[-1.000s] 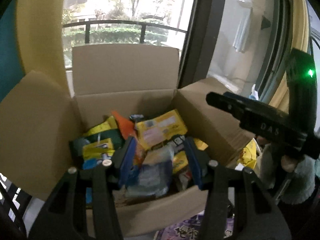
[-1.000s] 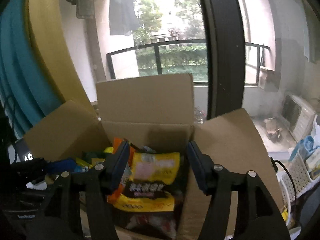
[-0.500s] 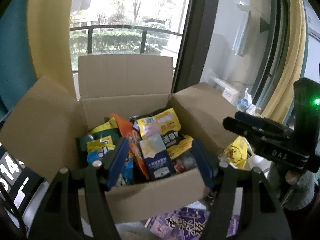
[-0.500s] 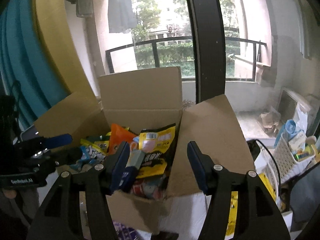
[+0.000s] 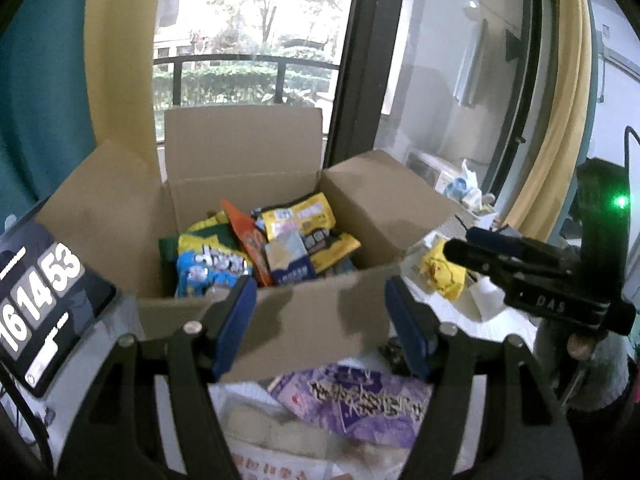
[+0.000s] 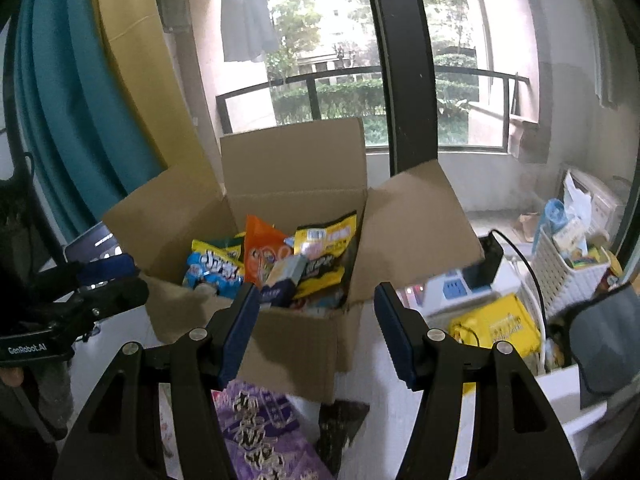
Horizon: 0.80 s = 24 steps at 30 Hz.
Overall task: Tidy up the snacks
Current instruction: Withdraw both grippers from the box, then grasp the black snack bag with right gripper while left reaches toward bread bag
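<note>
An open cardboard box point(image 5: 320, 320) point(image 6: 296, 344) holds several snack bags: yellow point(image 5: 298, 216), orange point(image 5: 246, 236), blue point(image 5: 208, 270) and a dark blue pack point(image 5: 290, 262). A purple snack bag point(image 5: 360, 404) point(image 6: 260, 428) lies on the table in front of the box. My left gripper point(image 5: 320, 320) is open and empty, in front of the box's near wall. My right gripper point(image 6: 314, 328) is open and empty, also short of the box. The right gripper shows at the right of the left wrist view point(image 5: 532, 276).
A tablet showing a clock point(image 5: 40, 300) lies left of the box. A pale packet point(image 5: 276, 436) lies near the purple bag. A yellow bag point(image 6: 494, 330), a power strip point(image 6: 452, 292) and a white basket point(image 6: 568, 268) are at the right. A window is behind.
Both grippers have pulled back out of and away from the box. The dark blue pack that was between the left fingers now lies in the box; the purple bag has come into view.
</note>
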### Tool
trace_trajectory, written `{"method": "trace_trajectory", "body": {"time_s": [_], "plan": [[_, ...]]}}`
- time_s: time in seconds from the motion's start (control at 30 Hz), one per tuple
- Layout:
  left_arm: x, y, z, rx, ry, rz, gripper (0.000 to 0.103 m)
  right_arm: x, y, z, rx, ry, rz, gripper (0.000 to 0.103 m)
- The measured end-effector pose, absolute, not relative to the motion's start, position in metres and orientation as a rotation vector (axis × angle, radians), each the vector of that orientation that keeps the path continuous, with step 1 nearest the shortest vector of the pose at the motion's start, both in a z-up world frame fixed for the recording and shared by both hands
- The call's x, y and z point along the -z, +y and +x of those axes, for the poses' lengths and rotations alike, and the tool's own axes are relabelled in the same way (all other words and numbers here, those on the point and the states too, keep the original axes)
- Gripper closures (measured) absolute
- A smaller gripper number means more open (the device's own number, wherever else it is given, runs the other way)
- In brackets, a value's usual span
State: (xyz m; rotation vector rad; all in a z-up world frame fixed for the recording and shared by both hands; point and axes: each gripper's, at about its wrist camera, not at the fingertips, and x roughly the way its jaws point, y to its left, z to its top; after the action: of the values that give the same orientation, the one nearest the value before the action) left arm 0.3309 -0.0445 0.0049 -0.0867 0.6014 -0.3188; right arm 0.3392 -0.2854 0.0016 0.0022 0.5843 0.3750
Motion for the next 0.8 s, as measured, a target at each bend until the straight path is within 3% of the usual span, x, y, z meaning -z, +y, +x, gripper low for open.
{"method": "trace_trajectory", "body": {"time_s": [0.23, 0.73, 0.8], "plan": [[0.018, -0.044, 0.309, 0.311, 0.653, -0.096, 0.035, 0.014, -0.3, 0.321, -0.348, 0.62, 0.028, 0.04], [0.097, -0.014, 0.293, 0.21, 0.811, -0.122, 0.034, 0.103, -0.318, 0.322, -0.317, 0.827, 0.094, 0.042], [0.11, -0.006, 0.294, 0.19, 0.833, -0.118, 0.028, 0.109, -0.315, 0.323, -0.324, 0.848, 0.09, 0.042]]}}
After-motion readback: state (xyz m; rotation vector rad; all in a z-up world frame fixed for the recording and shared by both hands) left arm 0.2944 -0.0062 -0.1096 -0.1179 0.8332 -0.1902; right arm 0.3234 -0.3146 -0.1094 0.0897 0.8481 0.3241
